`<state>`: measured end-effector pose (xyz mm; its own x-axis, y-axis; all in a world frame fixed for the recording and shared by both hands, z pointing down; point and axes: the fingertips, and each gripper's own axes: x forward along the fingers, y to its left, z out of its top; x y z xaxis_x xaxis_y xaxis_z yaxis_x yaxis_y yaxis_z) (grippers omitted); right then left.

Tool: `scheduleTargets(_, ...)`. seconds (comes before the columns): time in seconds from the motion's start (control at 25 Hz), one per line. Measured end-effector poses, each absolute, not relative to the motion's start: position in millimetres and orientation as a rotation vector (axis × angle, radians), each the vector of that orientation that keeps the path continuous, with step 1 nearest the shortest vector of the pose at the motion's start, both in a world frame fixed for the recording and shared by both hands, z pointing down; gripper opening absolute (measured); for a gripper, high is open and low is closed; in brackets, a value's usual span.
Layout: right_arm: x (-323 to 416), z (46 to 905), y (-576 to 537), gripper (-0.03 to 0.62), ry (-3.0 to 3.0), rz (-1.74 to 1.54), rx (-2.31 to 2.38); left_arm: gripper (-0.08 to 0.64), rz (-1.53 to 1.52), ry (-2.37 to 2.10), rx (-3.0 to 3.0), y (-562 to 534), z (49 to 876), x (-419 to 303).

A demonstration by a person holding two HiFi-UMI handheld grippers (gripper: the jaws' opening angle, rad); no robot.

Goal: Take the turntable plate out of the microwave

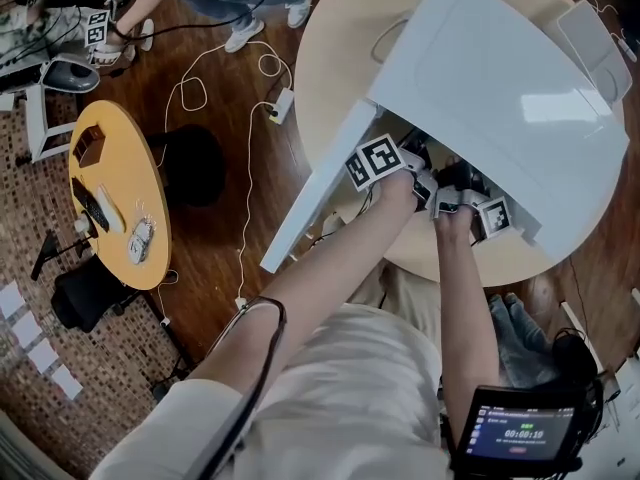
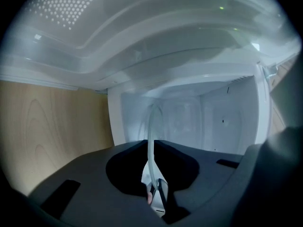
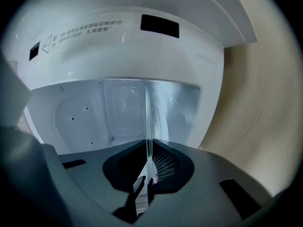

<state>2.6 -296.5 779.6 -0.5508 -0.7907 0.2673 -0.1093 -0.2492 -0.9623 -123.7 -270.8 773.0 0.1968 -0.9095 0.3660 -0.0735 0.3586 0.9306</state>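
The white microwave (image 1: 500, 78) stands on a round wooden table with its door (image 1: 320, 183) swung open toward the left. Both hand-held grippers reach side by side into its mouth; their marker cubes show at the opening and the jaws are hidden in the head view. In the left gripper view, my left gripper (image 2: 155, 193) is shut on the rim of the clear glass turntable plate (image 2: 151, 126), which shows edge-on inside the white cavity. In the right gripper view, my right gripper (image 3: 146, 181) is likewise shut on the plate's rim (image 3: 147, 122).
The round table (image 1: 340, 58) carries the microwave near its front edge. A small yellow side table (image 1: 120, 158) with small items stands at the left. White cables (image 1: 250, 158) trail over the wood floor. Another person stands at the top. A screen (image 1: 520, 433) sits at my waist.
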Motion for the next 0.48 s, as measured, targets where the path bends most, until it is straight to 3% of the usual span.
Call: scheduleTargets(0.48, 5, 768, -289, 0.035, 1.575, -1.838, -1.038, 0.029, -0.838, -1.146, 1.083, -281, 770, -111)
